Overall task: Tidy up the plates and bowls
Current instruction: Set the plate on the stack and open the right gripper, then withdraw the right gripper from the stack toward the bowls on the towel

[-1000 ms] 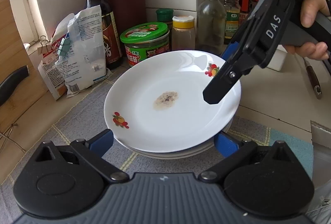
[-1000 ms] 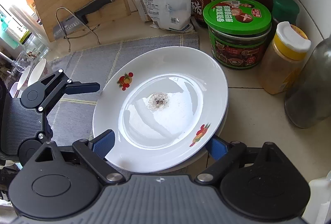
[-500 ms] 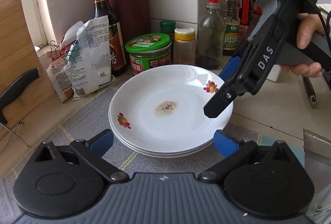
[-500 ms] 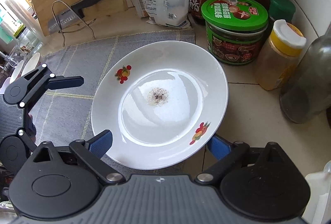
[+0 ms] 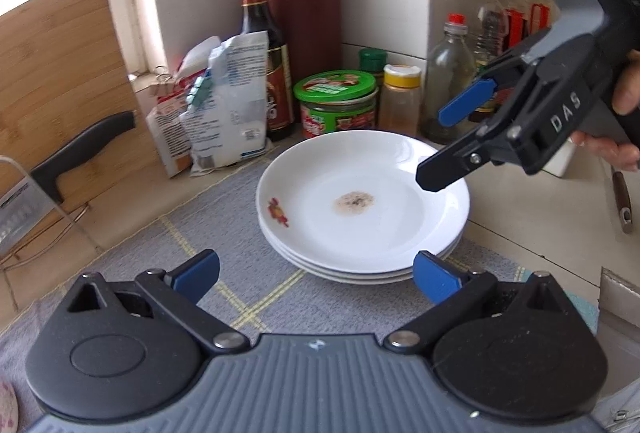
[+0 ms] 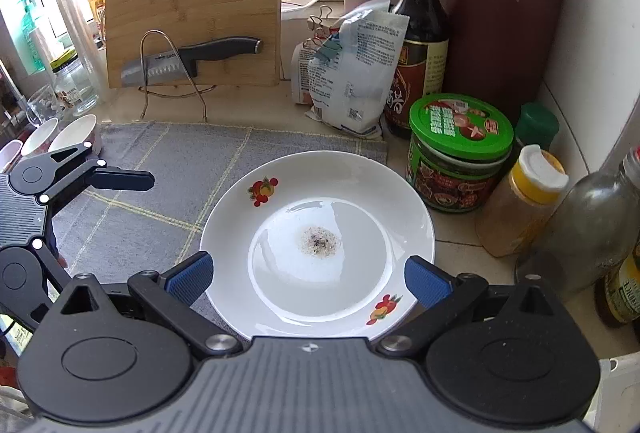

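A pale counter [image 6: 452, 253] carries a grey mat [image 6: 168, 173] with a stack of plates [image 5: 360, 269] on its corner. Beside the mat stand a green-lidded jar [image 6: 456, 153], bottles, bags and a knife block [image 6: 500, 29].

A stack of plates [image 5: 362, 217] sits on a cloth mat [image 6: 168, 169] at its corner nearest the wall. Behind the stack stand a lidded jar [image 5: 336, 101], a shaker [image 5: 400, 97] and bottles [image 5: 450, 81]. Left of the jar lean clipped bags [image 6: 352, 69]; further left a cutting board [image 6: 192, 5] stands behind a knife [image 6: 192, 57].
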